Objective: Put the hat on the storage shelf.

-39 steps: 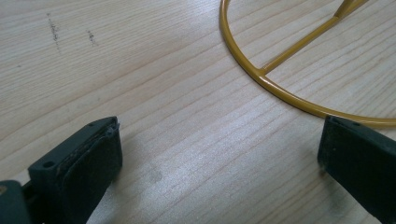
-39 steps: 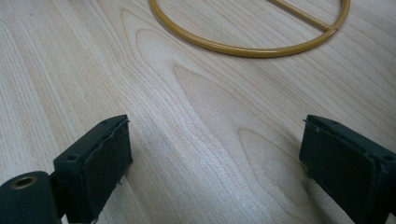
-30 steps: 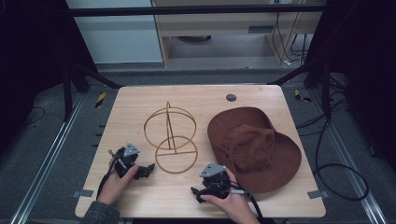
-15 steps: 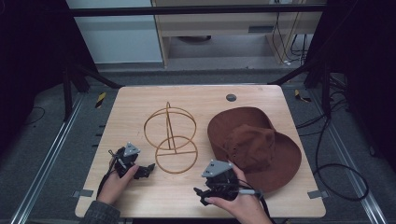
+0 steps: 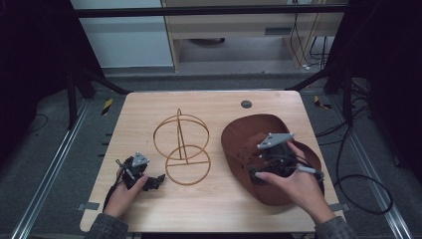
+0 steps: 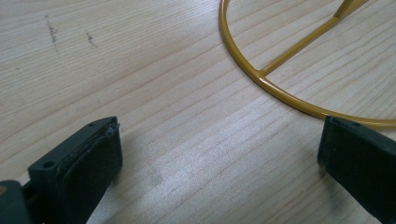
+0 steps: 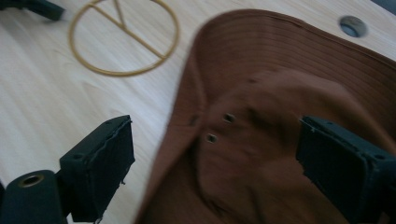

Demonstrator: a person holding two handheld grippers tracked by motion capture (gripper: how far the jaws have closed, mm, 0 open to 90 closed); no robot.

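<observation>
A brown wide-brimmed hat lies on the right half of the wooden table. My right gripper hovers over its crown, a hand behind it. In the right gripper view the jaws stand open, with the hat's brim and dented crown between and beneath them; I cannot tell whether they touch it. A yellow wire stand made of rings stands at the table's middle. Low at the front left, my left gripper is open, and its jaws frame bare wood just short of the stand's base ring.
A round grey grommet sits in the table near the far edge, beyond the hat. Black frame bars and cables surround the table on the floor. Bare wood lies along the left side and the front.
My right gripper has moved from the table's front edge to the right and away from me, over the hat. The left gripper, stand and hat have stayed put.
</observation>
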